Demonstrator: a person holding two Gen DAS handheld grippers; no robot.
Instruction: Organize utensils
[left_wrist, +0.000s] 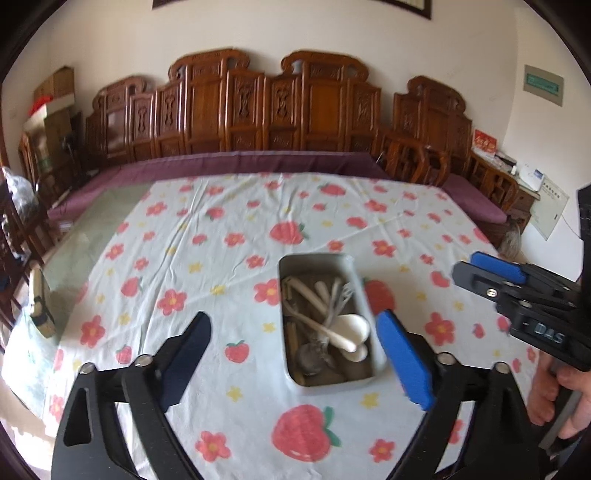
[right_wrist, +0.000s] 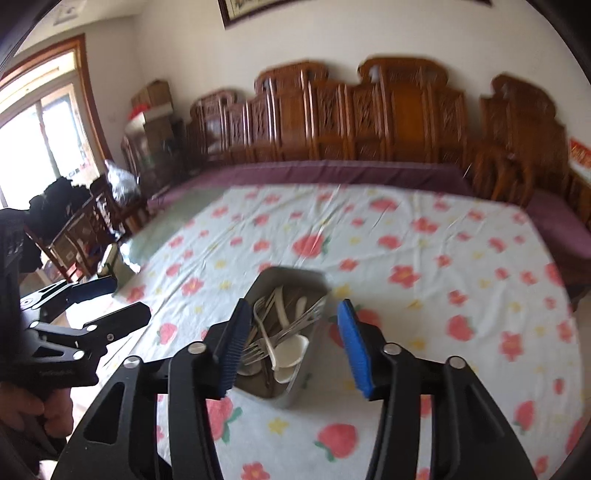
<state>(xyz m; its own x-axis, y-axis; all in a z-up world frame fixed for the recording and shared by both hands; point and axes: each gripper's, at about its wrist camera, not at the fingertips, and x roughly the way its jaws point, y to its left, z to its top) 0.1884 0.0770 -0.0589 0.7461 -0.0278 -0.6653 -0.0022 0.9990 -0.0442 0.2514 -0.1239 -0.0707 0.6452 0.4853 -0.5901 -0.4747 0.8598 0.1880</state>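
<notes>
From the left wrist camera, the left gripper (left_wrist: 291, 343) has its two fingers far apart, with nothing between the pads. It hangs above a table (left_wrist: 207, 236) covered by a cloth with red flowers and strawberries. A grey metal box (left_wrist: 360, 295) sits on the cloth near the middle of the table, closer to the near edge. Inside the box lie white spoons (left_wrist: 351, 326), metal forks (left_wrist: 338, 299) and other utensils, all mixed up. The right gripper (left_wrist: 480, 271) shows at the right side, held by a hand (left_wrist: 565, 398).

From the right wrist camera, the right gripper (right_wrist: 291, 347) has its fingers apart and holds nothing. The box (right_wrist: 314, 373) shows between them, lower down on the table (right_wrist: 443, 295). The left gripper (right_wrist: 114, 299) is at the left, spread wide.
</notes>
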